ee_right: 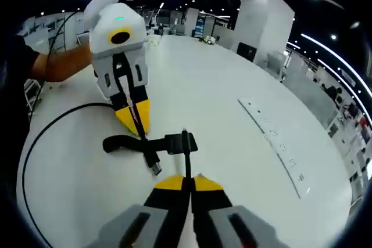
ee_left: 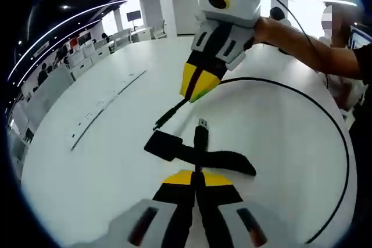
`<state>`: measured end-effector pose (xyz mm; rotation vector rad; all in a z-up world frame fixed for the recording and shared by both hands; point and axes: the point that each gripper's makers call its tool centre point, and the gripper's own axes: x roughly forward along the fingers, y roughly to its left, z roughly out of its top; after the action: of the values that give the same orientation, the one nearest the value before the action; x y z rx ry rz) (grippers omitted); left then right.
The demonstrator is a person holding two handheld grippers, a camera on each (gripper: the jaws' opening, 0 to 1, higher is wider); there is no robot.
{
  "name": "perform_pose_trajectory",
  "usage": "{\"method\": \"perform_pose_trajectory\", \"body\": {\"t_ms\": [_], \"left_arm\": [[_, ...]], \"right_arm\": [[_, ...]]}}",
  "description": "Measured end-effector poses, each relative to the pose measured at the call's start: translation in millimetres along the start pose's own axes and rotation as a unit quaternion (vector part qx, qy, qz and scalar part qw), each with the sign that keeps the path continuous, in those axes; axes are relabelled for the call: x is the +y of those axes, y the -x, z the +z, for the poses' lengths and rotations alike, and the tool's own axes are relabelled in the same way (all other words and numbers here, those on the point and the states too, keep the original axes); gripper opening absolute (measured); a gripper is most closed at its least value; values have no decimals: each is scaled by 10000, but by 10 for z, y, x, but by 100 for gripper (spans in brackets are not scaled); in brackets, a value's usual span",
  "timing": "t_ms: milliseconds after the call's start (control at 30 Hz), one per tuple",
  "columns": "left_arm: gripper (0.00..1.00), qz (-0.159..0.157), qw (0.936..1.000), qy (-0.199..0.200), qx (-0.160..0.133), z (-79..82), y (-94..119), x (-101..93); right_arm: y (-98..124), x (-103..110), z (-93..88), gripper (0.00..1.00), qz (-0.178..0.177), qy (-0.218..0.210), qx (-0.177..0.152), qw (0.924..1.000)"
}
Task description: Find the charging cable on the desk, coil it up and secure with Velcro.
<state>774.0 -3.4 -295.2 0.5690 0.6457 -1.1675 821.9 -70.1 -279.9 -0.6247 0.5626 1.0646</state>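
While the left gripper view looks down across a wide white counter (ee_left: 87, 166), its own left gripper (ee_left: 196, 179) rises from the bottom with yellow-tipped jaws pressed together on the black charging cable (ee_left: 325, 114) just behind its USB plug (ee_left: 201, 125), which points away over the counter. A black Velcro strap (ee_left: 192, 154) lies flat on the counter, crossing under that cable end. Opposite, the right gripper (ee_left: 197, 91), held by a person's hand (ee_left: 268, 27), comes in from the top with its jaws closed on the cable's other end, whose slim connector (ee_left: 165, 117) sticks out below its tips. The rest of the cable runs in one big open arc toward the counter's right edge and back down.

In the right gripper view, the right gripper (ee_right: 187, 183) at the bottom pinches a thin run of cable between shut jaws. The left gripper (ee_right: 136, 121) stands across from it, also clamped on the cable, its plug (ee_right: 156, 168) lying just beside the strap (ee_right: 148, 143) near the middle of the counter. A slack loop of cable (ee_right: 35, 143) sweeps to the counter's left side. A recessed strip of sockets (ee_right: 273, 137) runs along the far right.

Judging from this, the cable has been found and both ends are gathered over the strap, but it isn't yet coiled into tight loops, and the strap lies open, not wrapped.
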Motion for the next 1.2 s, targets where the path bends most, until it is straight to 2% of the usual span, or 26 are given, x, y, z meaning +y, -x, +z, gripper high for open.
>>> {"method": "perform_pose_trajectory", "body": {"t_ms": [200, 500, 1200], "left_arm": [[4, -96, 9999, -71, 5, 30, -37, -34], [4, -66, 9999, -93, 96, 39, -55, -41], [6, 58, 9999, 108, 17, 46, -4, 49]], "right_arm": [[-108, 48, 79, 5, 127, 99, 34, 9999], [-267, 185, 160, 5, 344, 299, 162, 9988], [-320, 277, 201, 5, 457, 449, 241, 9977]]}}
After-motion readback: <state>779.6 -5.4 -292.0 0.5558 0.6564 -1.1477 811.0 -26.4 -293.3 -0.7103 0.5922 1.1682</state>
